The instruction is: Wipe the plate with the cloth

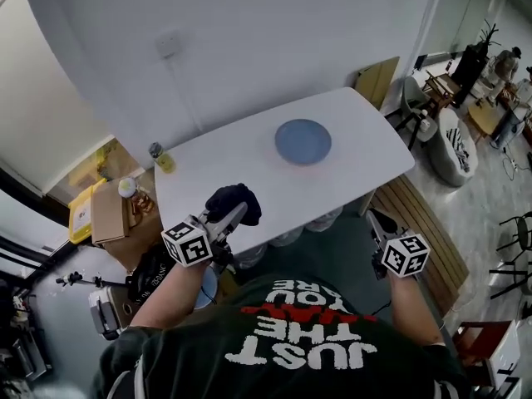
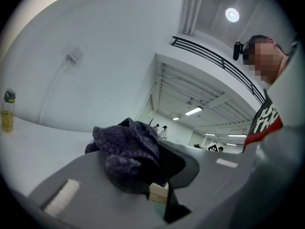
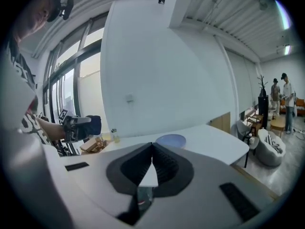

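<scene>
Step in hand: by my reading, the approach; the cloth is gripped but wiping has not begun.
Left claw (image 1: 235, 213): grasping a dark, bunched cloth (image 2: 127, 144), which bulges out over the jaw tips above the near left edge of the white surface (image 1: 249, 166).
Right claw (image 3: 152, 152): clenched, pads pressed together with nothing between them; it hangs just off the near right edge of the surface, above the floor.
Plate (image 1: 302, 141): a round blue one, lying flat around the middle of the surface, towards its far side, bare as far as I can see and well apart from both claws.
Other things: a small bottle of yellowish liquid (image 1: 164, 158) stands at the far left corner, well clear of the plate; a cardboard box (image 1: 105, 212) sits beyond the left edge.
Next move calls for: carrying the cloth forward and right, then lowering it flat onto the plate.
Free claw's likely job: steadying the plate at its rim, since I'd expect a light plate to slide on that smooth top.
</scene>
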`<control>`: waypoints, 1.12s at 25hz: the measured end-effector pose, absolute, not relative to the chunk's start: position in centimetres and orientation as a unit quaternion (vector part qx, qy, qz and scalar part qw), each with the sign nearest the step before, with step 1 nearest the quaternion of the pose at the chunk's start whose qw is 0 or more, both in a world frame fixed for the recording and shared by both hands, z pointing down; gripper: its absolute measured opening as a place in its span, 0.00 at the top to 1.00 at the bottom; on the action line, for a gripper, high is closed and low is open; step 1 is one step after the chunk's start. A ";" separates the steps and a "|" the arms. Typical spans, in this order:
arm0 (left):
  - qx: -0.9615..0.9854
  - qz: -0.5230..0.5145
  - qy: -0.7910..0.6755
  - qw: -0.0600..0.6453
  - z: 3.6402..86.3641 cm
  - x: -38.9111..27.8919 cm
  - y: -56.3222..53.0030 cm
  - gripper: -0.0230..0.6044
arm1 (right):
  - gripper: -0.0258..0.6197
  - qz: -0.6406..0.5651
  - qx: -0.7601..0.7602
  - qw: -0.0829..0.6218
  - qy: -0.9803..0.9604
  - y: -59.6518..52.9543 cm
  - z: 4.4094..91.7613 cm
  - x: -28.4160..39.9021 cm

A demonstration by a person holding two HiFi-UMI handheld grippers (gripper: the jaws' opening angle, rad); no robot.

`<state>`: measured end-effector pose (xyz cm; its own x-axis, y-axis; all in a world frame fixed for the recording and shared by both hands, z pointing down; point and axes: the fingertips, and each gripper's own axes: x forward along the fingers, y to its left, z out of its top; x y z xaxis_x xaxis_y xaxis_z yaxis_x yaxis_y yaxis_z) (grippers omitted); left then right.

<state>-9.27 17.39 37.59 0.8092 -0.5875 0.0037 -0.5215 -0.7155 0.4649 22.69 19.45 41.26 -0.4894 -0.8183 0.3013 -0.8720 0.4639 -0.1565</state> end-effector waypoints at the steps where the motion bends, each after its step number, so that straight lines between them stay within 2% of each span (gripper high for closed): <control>1: 0.923 -0.068 -0.303 0.227 37.7 -9.0 16.2 0.88 | 0.95 0.149 0.492 0.095 -0.852 18.3 41.7 22.6; 11: 0.931 -0.034 -0.272 0.242 41.1 -8.3 4.3 0.88 | 0.95 0.179 0.491 0.155 -0.838 7.2 46.1 20.1; 15: 0.937 -0.009 -0.238 0.256 43.3 -9.8 0.8 0.88 | 0.95 0.235 0.516 0.183 -0.803 2.4 49.8 18.7; 20: 0.933 0.027 -0.234 0.273 46.0 -10.2 -4.5 0.88 | 0.95 0.353 0.547 0.167 -0.741 -5.6 55.9 20.5; 21: 0.930 0.033 -0.239 0.279 46.6 -9.9 -5.6 0.88 | 0.92 0.373 0.549 0.168 -0.729 -7.3 57.3 21.3; 23: 0.926 0.050 -0.246 0.281 47.8 -8.8 -7.6 0.88 | 0.77 0.403 0.549 0.162 -0.714 -11.0 59.5 22.8; 28: 0.918 0.113 -0.270 0.269 50.6 -7.5 -11.7 0.88 | 0.75 0.430 0.547 0.156 -0.701 -17.5 64.7 23.8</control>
<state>-7.49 -11.70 50.58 0.8284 -0.4356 0.3521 -0.5567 -0.7094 0.4323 23.83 -17.50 64.70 -0.3528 -0.6328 0.6893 -0.9012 0.0314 -0.4323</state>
